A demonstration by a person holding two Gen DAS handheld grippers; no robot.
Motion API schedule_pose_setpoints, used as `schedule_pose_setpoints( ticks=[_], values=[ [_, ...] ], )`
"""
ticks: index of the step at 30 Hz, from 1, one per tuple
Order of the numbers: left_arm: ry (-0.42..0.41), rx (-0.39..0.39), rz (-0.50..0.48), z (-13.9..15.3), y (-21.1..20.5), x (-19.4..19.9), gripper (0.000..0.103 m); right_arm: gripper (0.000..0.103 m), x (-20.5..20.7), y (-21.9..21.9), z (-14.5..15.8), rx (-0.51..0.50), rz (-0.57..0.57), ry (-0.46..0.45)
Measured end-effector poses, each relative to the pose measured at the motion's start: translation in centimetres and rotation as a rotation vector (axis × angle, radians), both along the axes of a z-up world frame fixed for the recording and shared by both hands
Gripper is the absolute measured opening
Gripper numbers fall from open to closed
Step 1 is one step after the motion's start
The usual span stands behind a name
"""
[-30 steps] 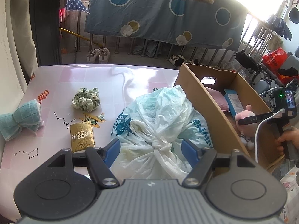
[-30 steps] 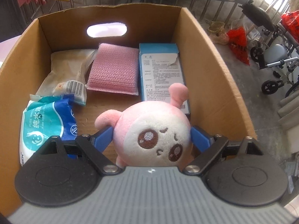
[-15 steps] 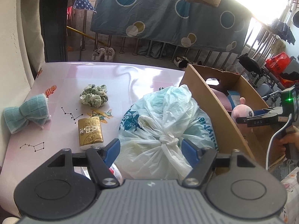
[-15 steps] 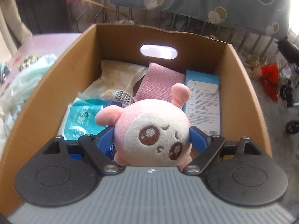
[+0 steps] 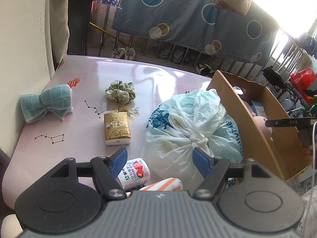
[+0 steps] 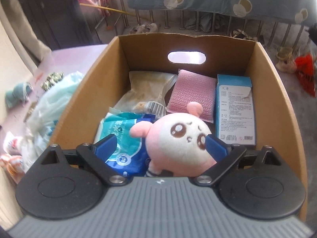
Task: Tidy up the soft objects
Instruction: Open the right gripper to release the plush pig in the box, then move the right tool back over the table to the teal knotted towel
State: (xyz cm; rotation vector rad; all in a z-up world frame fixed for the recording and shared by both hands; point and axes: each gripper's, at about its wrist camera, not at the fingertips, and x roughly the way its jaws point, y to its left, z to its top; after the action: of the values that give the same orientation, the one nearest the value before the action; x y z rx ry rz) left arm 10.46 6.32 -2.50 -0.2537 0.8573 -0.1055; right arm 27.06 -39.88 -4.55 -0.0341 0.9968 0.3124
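Left wrist view: left tool (image 5: 158, 158) is hanging above the pink worktop (image 5: 150, 79) with its blue fingers spread wide, nothing between them. Just ahead of it a knotted plastic bag (image 5: 190, 127) is sitting on the worktop, touching the outer wall of the cardboard box (image 5: 255, 138) on its right. Left of the bag, a gold tissue pack (image 5: 116, 129) is lying flat; beyond it a green scrunchie (image 5: 120, 92) and, well to the left, a teal bow-shaped cloth (image 5: 46, 106). Near the left finger a small strawberry-printed carton (image 5: 134, 173) is lying on its side, touching an orange-striped cloth (image 5: 161, 184).

Right wrist view: right tool (image 6: 159, 145) is hovering over the open box (image 6: 281, 99), fingers apart. Pink plush toy (image 6: 178, 140) is sitting between them, pressing against the right finger (image 6: 215, 147); the left finger is standing clear of it, so nothing is clamping it. Whether the toy is resting on the box contents cannot be told. Inside the box, a blue wet-wipe pack (image 6: 120, 136) is lying under the toy's left side, a clear snack packet (image 6: 146, 91) behind that, a pink sponge (image 6: 190, 95) at the back centre, and a blue printed carton (image 6: 234, 111) along the right wall.
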Motion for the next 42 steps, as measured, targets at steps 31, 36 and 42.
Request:
schedule_pose_setpoints(
  ticks=[31, 36, 42],
  values=[
    [-0.048, 0.377, 0.466, -4.9, 13.4, -2.1, 0.075, 0.096, 5.1, 42.7, -0.4, 0.478, 0.402, 0.242],
    [-0.001, 0.313, 0.503, -6.5, 15.9, -2.5, 0.074, 0.096, 8.7, 48.5, -5.8, 0.484, 0.345, 0.328],
    [0.04, 0.254, 0.515, -8.0, 17.3, -2.9, 0.07, 0.064, 10.8, 50.5, -11.1, 0.532, 0.204, 0.45]
  ],
)
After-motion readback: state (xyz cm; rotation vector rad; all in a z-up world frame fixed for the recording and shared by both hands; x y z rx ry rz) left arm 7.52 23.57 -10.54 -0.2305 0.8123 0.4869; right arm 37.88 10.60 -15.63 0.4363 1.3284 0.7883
